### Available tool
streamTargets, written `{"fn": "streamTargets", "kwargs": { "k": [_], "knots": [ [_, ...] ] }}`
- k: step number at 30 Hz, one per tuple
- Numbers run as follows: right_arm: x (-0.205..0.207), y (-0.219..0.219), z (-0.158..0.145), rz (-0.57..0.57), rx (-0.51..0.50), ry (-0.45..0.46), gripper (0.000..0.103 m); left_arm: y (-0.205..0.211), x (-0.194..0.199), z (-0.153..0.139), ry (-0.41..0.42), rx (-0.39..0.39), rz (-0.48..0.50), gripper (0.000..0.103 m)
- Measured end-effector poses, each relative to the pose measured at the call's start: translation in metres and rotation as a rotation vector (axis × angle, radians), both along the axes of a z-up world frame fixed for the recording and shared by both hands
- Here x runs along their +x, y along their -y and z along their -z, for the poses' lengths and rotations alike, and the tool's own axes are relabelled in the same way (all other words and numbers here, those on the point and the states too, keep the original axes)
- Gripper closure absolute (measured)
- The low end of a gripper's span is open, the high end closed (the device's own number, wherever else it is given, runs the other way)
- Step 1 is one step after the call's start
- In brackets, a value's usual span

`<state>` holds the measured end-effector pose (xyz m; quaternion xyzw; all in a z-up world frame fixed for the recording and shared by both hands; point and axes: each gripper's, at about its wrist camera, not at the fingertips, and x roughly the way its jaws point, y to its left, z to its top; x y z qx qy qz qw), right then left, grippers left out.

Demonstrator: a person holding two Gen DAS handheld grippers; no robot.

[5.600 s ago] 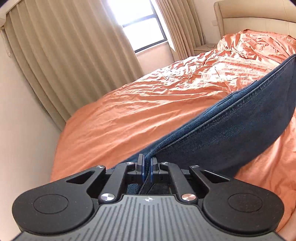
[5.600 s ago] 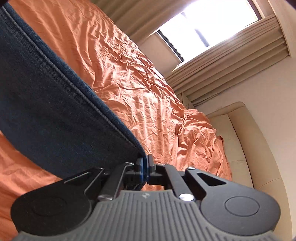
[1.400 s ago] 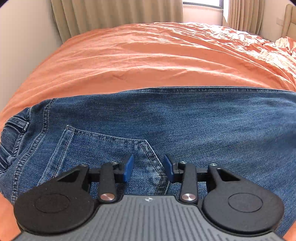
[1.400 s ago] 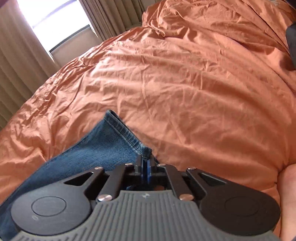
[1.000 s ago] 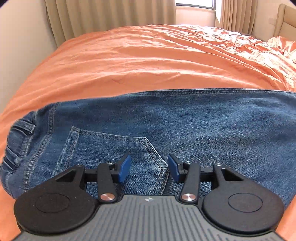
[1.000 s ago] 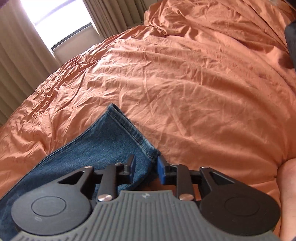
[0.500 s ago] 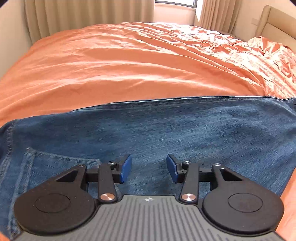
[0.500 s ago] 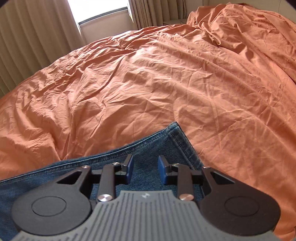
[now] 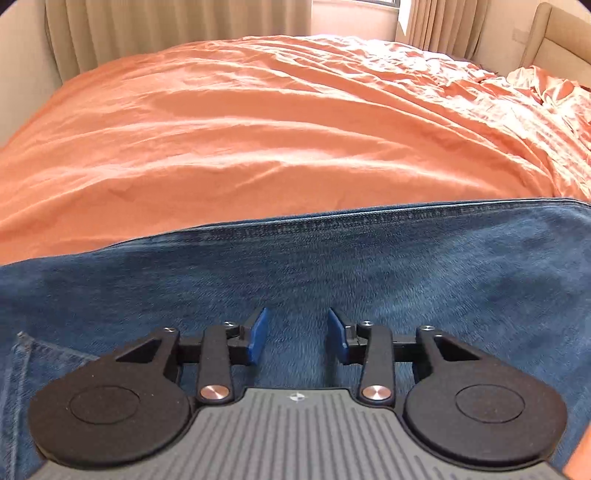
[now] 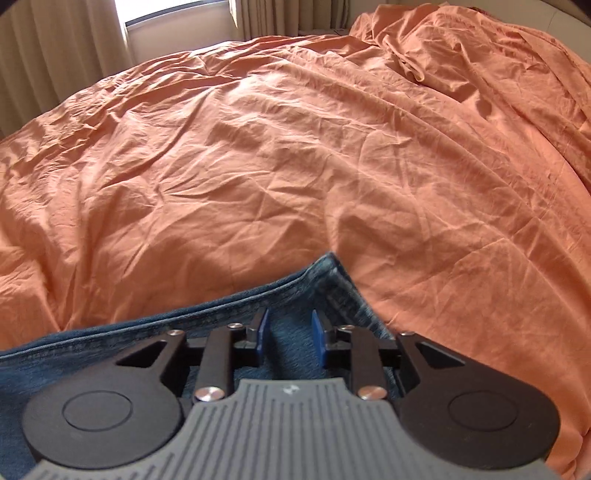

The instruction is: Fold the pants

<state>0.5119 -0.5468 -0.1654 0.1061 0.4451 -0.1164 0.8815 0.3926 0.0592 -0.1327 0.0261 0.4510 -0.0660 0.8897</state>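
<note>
Blue denim pants (image 9: 369, 266) lie flat on the orange bed cover, legs stacked, their long seam edge running across the left wrist view. My left gripper (image 9: 297, 334) is open and empty, low over the leg fabric, with a back-pocket corner (image 9: 33, 345) at its lower left. In the right wrist view the hem end of the pants (image 10: 332, 280) lies just ahead. My right gripper (image 10: 290, 334) is open and empty over the denim next to that hem.
The wrinkled orange bed cover (image 9: 258, 129) spreads beyond the pants in both views. Beige curtains (image 9: 166, 29) and a bright window stand behind the bed. A padded headboard (image 9: 561, 33) is at the far right. Bunched cover (image 10: 461, 55) lies at the upper right.
Both grippers carried the pants and laid them on the bed, then let go, the left before the right. Both have since slid along the denim; the pocket has moved left out of the left view.
</note>
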Motion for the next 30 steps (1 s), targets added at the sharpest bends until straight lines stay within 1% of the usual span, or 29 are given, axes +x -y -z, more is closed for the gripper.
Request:
{"fn": "streamTargets", "kwargs": {
  "k": [3, 6, 9, 12, 16, 17, 20, 23, 25, 26, 28, 30],
  "knots": [
    [-0.036, -0.031, -0.02, -0.091, 0.053, 0.048, 0.079, -0.011, -0.036, -0.018, 0.025, -0.033, 0.029, 0.058],
    [-0.076, -0.078, -0.034, -0.234, 0.104, 0.066, 0.077, -0.02, -0.081, -0.034, 0.029, -0.055, 0.069, 0.058],
    [-0.118, -0.133, -0.044, -0.372, 0.162, 0.079, 0.073, -0.025, -0.12, -0.045, 0.034, -0.04, 0.103, 0.058],
    [-0.163, -0.194, -0.05, -0.511, 0.223, 0.106, 0.073, -0.028, -0.15, -0.048, 0.02, 0.006, 0.133, 0.058],
    [-0.224, -0.283, -0.049, -0.725, 0.232, 0.148, 0.072, -0.031, -0.177, -0.043, 0.017, 0.094, 0.143, 0.058],
    [-0.238, -0.304, -0.047, -0.773, 0.226, 0.157, 0.072, -0.032, -0.181, -0.042, 0.02, 0.101, 0.137, 0.058],
    [-0.271, -0.366, -0.033, -0.886, 0.263, 0.145, 0.072, -0.042, -0.194, -0.041, 0.023, 0.067, 0.116, 0.058],
    [-0.29, -0.417, -0.017, -0.96, 0.218, 0.17, 0.072, -0.047, -0.205, -0.042, 0.032, 0.057, 0.108, 0.058],
    [-0.296, -0.446, -0.008, -0.988, 0.153, 0.2, 0.062, -0.047, -0.21, -0.043, 0.043, 0.07, 0.114, 0.058],
    [-0.297, -0.459, -0.004, -0.999, 0.122, 0.211, 0.061, -0.048, -0.214, -0.044, 0.048, 0.071, 0.118, 0.058],
    [-0.295, -0.477, 0.001, -1.017, 0.051, 0.239, 0.059, -0.051, -0.218, -0.045, 0.054, 0.055, 0.112, 0.058],
    [-0.293, -0.486, -0.003, -1.01, -0.03, 0.304, 0.059, -0.056, -0.22, -0.045, 0.057, 0.041, 0.105, 0.058]
  ]
}}
